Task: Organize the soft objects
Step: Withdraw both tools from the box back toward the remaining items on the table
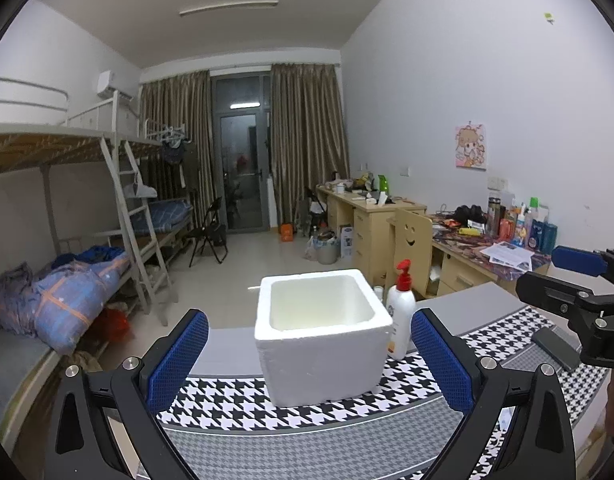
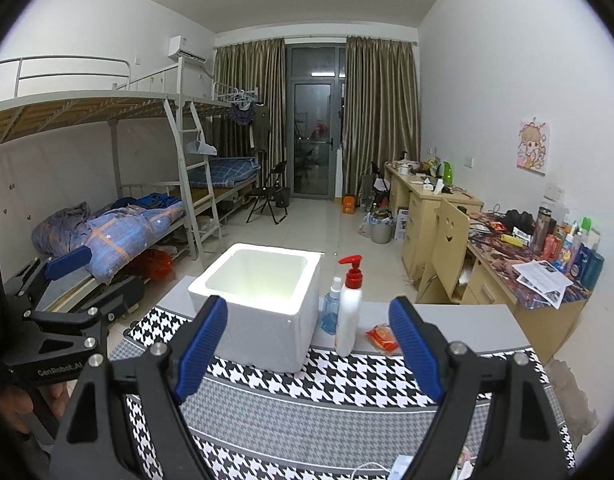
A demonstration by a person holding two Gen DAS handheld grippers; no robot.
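Note:
A white foam box stands open-topped and empty on the houndstooth cloth; it also shows in the right wrist view. My left gripper is open and empty, just in front of the box. My right gripper is open and empty, a little behind the box and to its right. A small orange-red packet lies on the grey table past the cloth. Each gripper shows at the edge of the other's view: the right one, the left one.
A white pump bottle with a red top and a small blue spray bottle stand right of the box. A dark flat object lies on the cloth at right. Bunk beds are left, cluttered desks right.

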